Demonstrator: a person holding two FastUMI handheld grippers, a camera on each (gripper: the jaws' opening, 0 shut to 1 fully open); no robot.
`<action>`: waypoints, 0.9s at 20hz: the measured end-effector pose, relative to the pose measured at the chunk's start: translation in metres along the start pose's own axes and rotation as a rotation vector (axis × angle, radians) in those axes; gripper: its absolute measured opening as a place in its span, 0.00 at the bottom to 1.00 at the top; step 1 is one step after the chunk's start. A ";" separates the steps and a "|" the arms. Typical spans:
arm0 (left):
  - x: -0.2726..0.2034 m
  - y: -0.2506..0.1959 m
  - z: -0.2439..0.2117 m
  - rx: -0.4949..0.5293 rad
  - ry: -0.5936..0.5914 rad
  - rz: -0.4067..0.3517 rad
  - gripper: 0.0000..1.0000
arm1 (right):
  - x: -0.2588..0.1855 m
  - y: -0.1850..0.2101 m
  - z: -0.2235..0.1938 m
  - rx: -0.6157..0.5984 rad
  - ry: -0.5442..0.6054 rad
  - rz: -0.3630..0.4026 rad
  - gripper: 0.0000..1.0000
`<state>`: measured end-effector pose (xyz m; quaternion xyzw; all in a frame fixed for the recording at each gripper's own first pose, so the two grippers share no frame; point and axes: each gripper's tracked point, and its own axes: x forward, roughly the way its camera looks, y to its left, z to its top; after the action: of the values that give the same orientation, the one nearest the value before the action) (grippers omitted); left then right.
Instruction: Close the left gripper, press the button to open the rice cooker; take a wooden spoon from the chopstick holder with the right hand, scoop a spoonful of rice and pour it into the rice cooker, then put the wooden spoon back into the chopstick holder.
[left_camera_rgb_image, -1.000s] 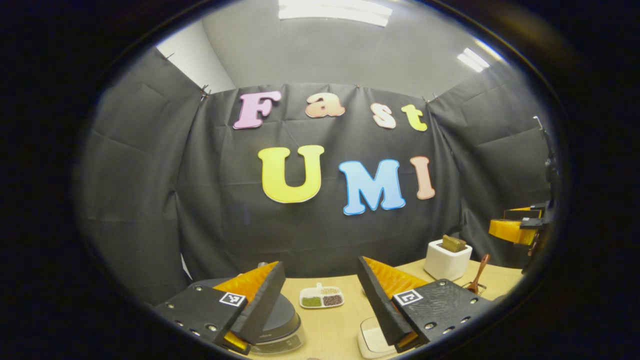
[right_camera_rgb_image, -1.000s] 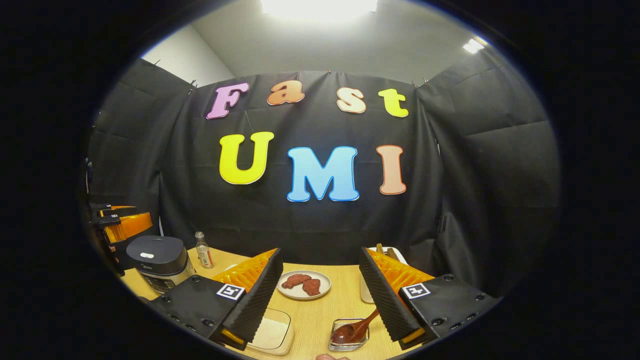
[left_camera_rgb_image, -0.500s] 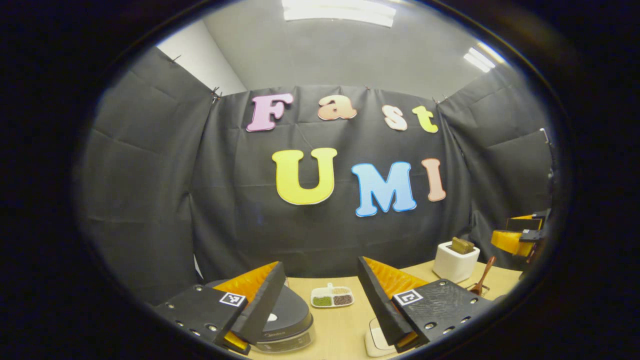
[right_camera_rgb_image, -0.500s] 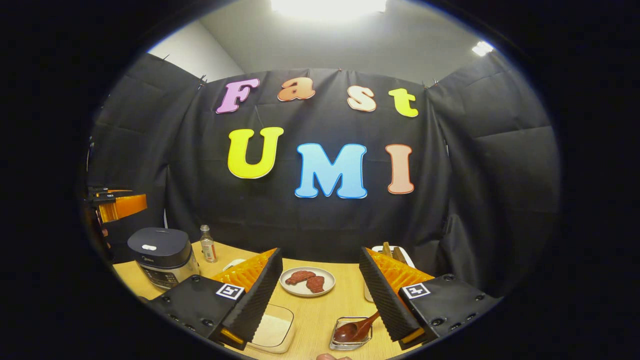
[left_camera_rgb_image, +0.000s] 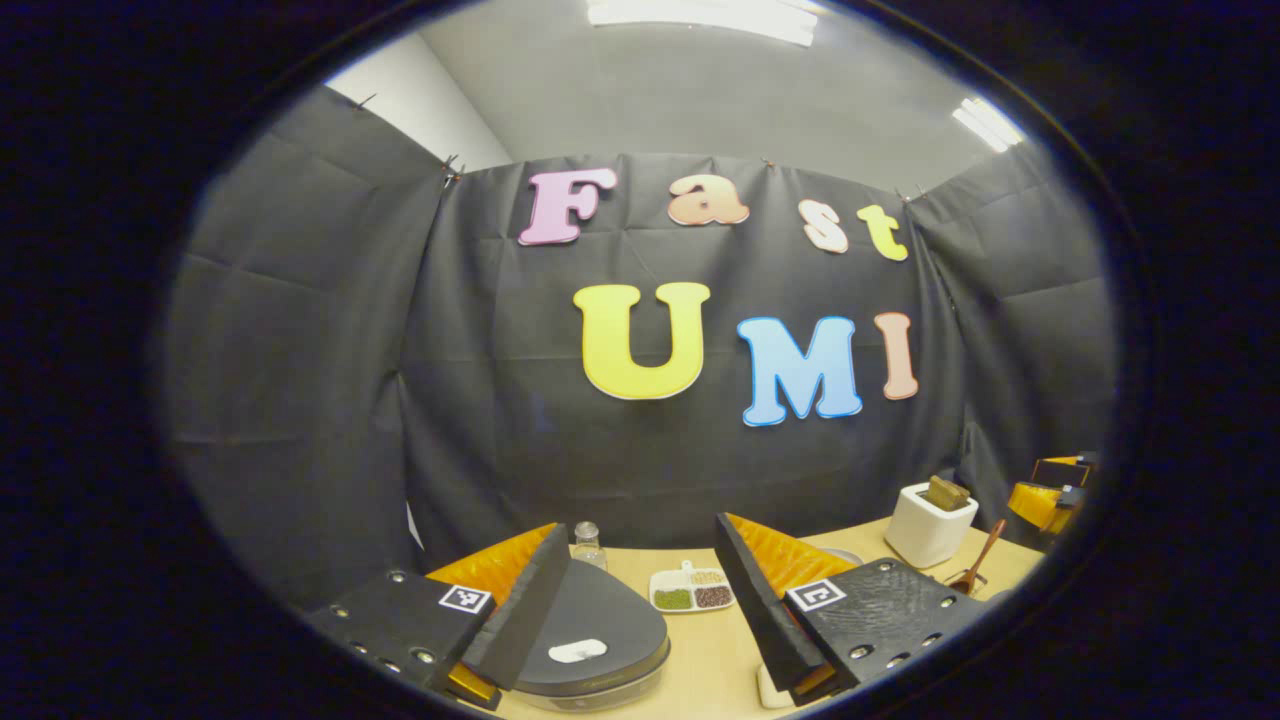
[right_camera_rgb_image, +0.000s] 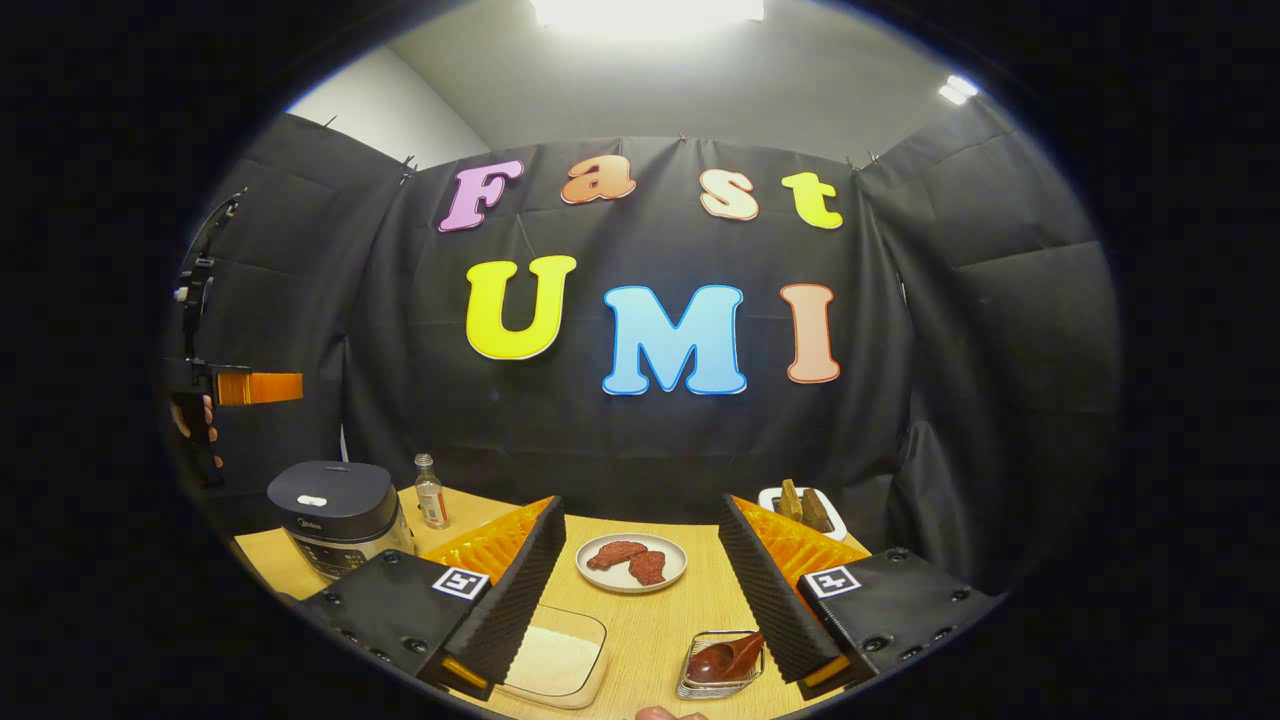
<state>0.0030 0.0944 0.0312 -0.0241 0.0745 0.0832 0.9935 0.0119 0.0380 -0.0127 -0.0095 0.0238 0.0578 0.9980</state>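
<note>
The rice cooker (left_camera_rgb_image: 590, 640), lid down, sits at the bottom of the left gripper view between the spread fingers of the left gripper (left_camera_rgb_image: 640, 590), while the right gripper (right_camera_rgb_image: 640, 590), likewise released, hangs above a spoon (right_camera_rgb_image: 725, 660) in a small dish (right_camera_rgb_image: 700, 685).

Left gripper (left_camera_rgb_image: 640, 610): ridged jaws, square marker tags, screws.

In the right gripper view the rice cooker (right_camera_rgb_image: 340, 515) stands at the table's (right_camera_rgb_image: 655, 625) left edge, a bottle (right_camera_rgb_image: 431, 492) just right of it near the back edge. A plate (right_camera_rgb_image: 631, 561) lies mid-table; the chopstick holder (right_camera_rgb_image: 803, 508) stands toward the back right corner. At the front edge a rice dish (right_camera_rgb_image: 553, 665) lies left of a spoon (right_camera_rgb_image: 728, 659) in its tray
</note>
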 end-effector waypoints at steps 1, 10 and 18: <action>0.001 0.007 -0.004 -0.028 0.009 0.012 0.78 | -0.001 -0.004 0.000 0.003 0.000 -0.010 0.94; 0.021 0.015 -0.054 -0.162 0.139 -0.001 0.04 | 0.000 -0.009 -0.011 0.033 0.017 -0.007 0.99; 0.032 0.027 -0.094 -0.166 0.230 -0.015 0.01 | -0.002 -0.011 -0.015 0.033 0.020 0.000 0.98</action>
<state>0.0159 0.1206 -0.0676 -0.1163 0.1807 0.0782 0.9735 0.0107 0.0267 -0.0278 0.0065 0.0348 0.0572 0.9977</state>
